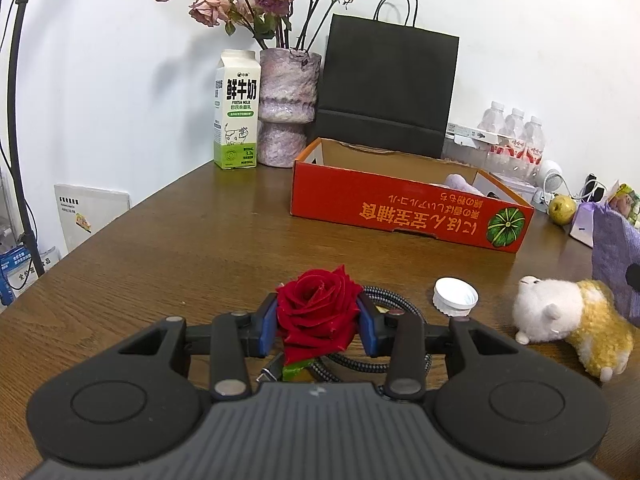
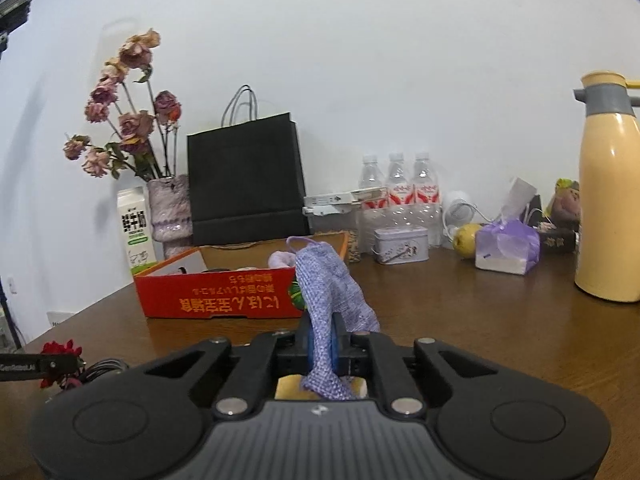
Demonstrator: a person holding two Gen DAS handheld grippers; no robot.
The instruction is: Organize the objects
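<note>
Both pairs of fingers are pinching something: the right gripper point(image 2: 321, 344) is clamped tight on a purple knitted cloth point(image 2: 330, 292), held up just in front of the orange box point(image 2: 218, 298), and the left gripper point(image 1: 318, 320) squeezes a red rose point(image 1: 316, 306) by its bloom, lower and well in front of that box. The cloth looks light, limp and forgiving anywhere along its length, whereas the rose seems fragile and probably better taken by the stem. That open box already holds something pale lilac and soft, its other contents unclear.
</note>
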